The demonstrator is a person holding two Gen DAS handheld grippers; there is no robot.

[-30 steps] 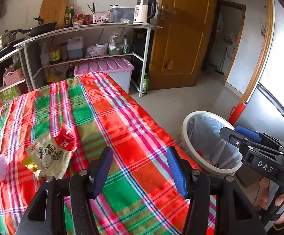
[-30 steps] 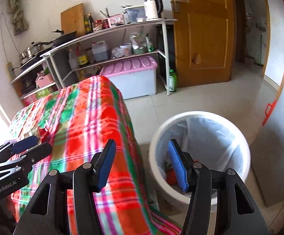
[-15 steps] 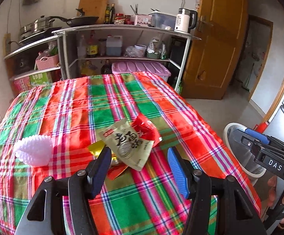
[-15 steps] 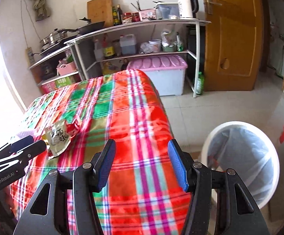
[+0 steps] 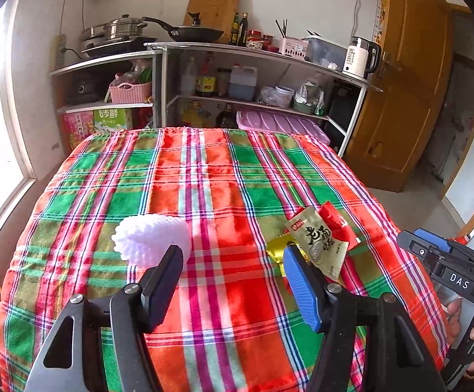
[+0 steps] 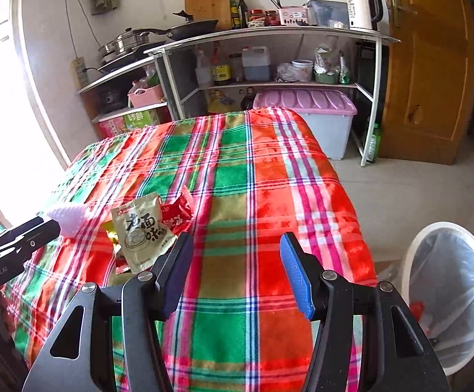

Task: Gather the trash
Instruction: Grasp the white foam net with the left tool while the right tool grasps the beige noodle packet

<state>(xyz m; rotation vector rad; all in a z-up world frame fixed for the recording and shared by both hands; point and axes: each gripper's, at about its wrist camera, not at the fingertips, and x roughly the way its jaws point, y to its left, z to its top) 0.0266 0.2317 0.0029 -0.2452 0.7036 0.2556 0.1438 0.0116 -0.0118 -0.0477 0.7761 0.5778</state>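
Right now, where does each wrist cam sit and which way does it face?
Left wrist: above the table's near edge, facing the shelves; own open left gripper, right gripper at right, foam net ahead.
Right wrist: further right, facing the shelves; own open right gripper, bin at right.
Shared: snack packet, plaid tablecloth, kettle.

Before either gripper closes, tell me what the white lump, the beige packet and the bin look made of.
White lump: soft foam netting, matte; its surface is knobbly mesh.
Beige packet: printed plastic film, slightly glossy, creased and flat.
Bin: smooth white rigid plastic rim, probably, lined with a thin translucent bag that wrinkles.
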